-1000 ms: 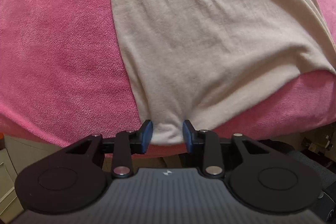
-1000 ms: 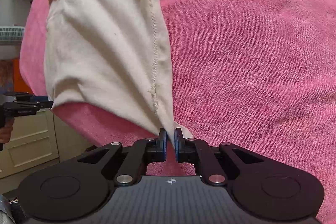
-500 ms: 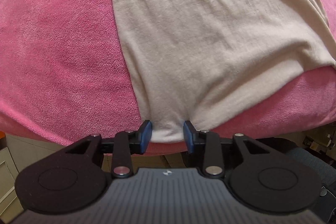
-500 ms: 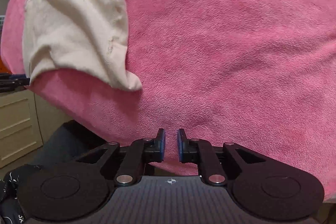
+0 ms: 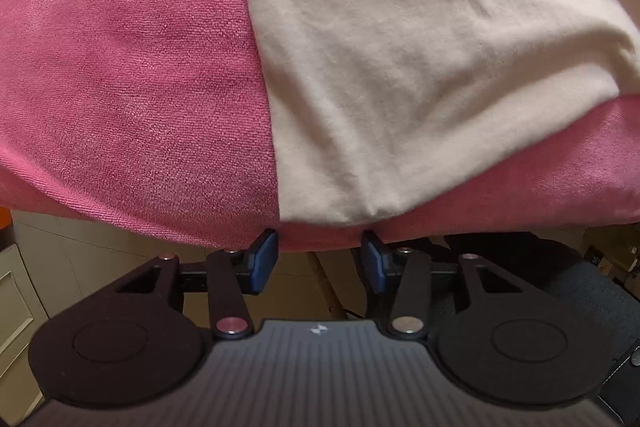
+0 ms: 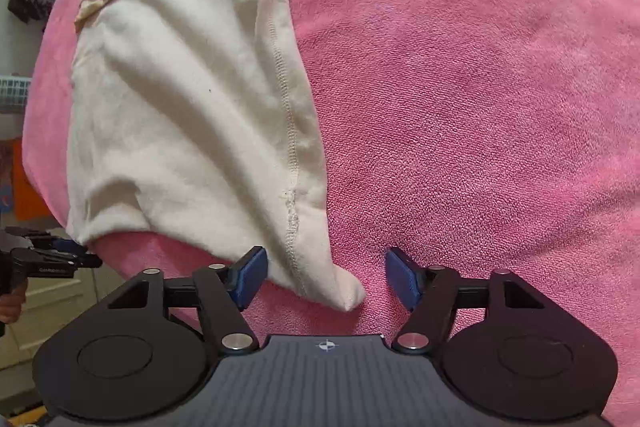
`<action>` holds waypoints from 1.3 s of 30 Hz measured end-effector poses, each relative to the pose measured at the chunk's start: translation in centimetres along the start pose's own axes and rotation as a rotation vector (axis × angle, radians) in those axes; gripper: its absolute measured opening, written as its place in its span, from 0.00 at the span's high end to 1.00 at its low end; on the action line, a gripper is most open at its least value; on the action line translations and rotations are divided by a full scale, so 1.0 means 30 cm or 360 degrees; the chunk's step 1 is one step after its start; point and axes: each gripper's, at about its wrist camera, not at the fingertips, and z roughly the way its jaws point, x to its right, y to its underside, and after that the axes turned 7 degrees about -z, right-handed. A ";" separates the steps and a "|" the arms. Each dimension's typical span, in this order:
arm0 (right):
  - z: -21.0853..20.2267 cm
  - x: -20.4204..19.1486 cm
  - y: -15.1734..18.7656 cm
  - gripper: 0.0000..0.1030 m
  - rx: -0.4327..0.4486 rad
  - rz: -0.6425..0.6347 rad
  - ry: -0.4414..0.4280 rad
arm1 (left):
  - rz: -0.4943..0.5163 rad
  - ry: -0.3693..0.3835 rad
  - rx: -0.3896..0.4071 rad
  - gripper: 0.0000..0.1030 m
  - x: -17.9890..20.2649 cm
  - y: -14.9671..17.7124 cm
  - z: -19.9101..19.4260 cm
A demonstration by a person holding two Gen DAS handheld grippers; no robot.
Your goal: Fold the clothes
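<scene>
Claws first: your right claw has just been opening and now stands apart around the corner of the cream shirt, pads off the cloth. Your left claw has also been widening, gripping nothing, the shirt's hem lying just beyond on the pink blanket.

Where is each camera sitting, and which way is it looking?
Left wrist view: sits on the left hand-held gripper, looking steeply down at the cream garment on the pink blanket; its open blue pads frame the near corner.
Right wrist view: sits on the right hand-held gripper, looking down at the garment's seamed corner between open pads; the left hand-held gripper and some fingers show at the left edge.
Both share the cream garment and pink blanket.
</scene>
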 end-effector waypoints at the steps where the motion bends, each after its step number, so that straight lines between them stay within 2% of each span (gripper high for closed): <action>1: -0.007 0.005 0.007 0.79 -0.0005 0.0030 -0.0038 | -0.0004 0.0006 -0.0001 0.50 -0.001 0.000 -0.001; 2: -0.015 0.011 0.015 0.90 -0.0009 0.0059 -0.0076 | -0.0009 0.0009 0.0003 0.50 -0.003 -0.001 -0.004; 5: -0.051 0.029 0.037 0.90 0.0020 0.0117 -0.0157 | -0.0006 -0.0014 0.0055 0.50 -0.012 -0.001 -0.036; 7: -0.070 0.053 0.036 0.90 0.0058 0.0211 -0.0228 | 0.0063 -0.0090 0.0191 0.50 0.003 0.014 -0.093; 9: -0.099 0.079 0.023 0.90 0.0096 0.0320 -0.0308 | 0.0225 -0.0230 0.0399 0.50 0.044 0.055 -0.158; 11: -0.120 0.084 0.009 0.90 0.0141 0.0410 -0.0383 | 0.0466 -0.0343 0.0610 0.44 0.114 0.111 -0.217; 12: -0.130 0.088 -0.003 0.90 0.0164 0.0457 -0.0422 | 0.0582 -0.0373 0.0696 0.42 0.144 0.141 -0.234; 13: -0.135 0.094 -0.011 0.90 0.0190 0.0496 -0.0458 | 0.0704 -0.0384 0.0776 0.38 0.179 0.227 -0.189; 14: -0.139 0.101 -0.019 0.90 0.0218 0.0535 -0.0494 | 0.0808 -0.0384 0.0835 0.37 0.218 0.261 -0.158; 15: -0.143 0.108 -0.037 0.90 0.0253 0.0576 -0.0530 | 0.0877 -0.0382 0.0868 0.36 0.257 0.241 -0.183; 17: -0.160 0.127 -0.051 0.89 0.0313 0.0637 -0.0589 | 0.1002 -0.0396 0.0898 0.35 0.264 0.198 -0.129; 19: -0.154 0.135 -0.090 0.87 0.0355 0.0683 -0.0612 | 0.1101 -0.0473 0.0917 0.35 0.291 0.216 -0.044; 21: -0.129 0.110 -0.161 0.86 0.0362 0.0646 -0.0558 | 0.1180 -0.0534 0.0934 0.34 0.292 0.215 0.014; 22: -0.130 0.093 -0.177 0.84 0.0336 0.0522 -0.0450 | 0.1194 -0.0557 0.0937 0.32 0.289 0.234 0.023; 24: -0.116 0.039 -0.174 0.71 0.0245 0.0254 -0.0266 | 0.1182 -0.0567 0.0932 0.29 0.285 0.257 0.021; 26: -0.102 0.001 -0.145 0.52 0.0145 0.0055 -0.0144 | 0.1084 -0.0499 0.0900 0.25 0.286 0.226 -0.011; 29: -0.068 -0.031 -0.086 0.39 0.0024 -0.0052 -0.0171 | 0.0926 -0.0404 0.0849 0.25 0.272 0.183 -0.043; 31: -0.032 -0.059 -0.063 0.39 -0.0034 -0.0096 -0.0097 | 0.0860 -0.0377 0.0832 0.25 0.264 0.175 -0.058; 33: -0.009 -0.075 -0.039 0.49 -0.0039 -0.0086 -0.0063 | 0.0850 -0.0400 0.0847 0.25 0.258 0.185 -0.072; 34: -0.011 -0.065 -0.044 0.63 -0.0016 0.0005 -0.0116 | 0.0864 -0.0429 0.0871 0.25 0.263 0.199 -0.081; 35: -0.013 -0.055 -0.050 0.83 0.0008 0.0102 -0.0177 | 0.0892 -0.0457 0.0906 0.25 0.268 0.215 -0.092; 36: -0.019 -0.030 -0.059 0.89 0.0043 0.0255 -0.0307 | 0.0923 -0.0485 0.0944 0.28 0.272 0.231 -0.104; 39: -0.054 0.016 -0.110 0.90 0.0245 0.0610 -0.0604 | 0.1087 -0.0559 0.1088 0.27 0.311 0.300 -0.118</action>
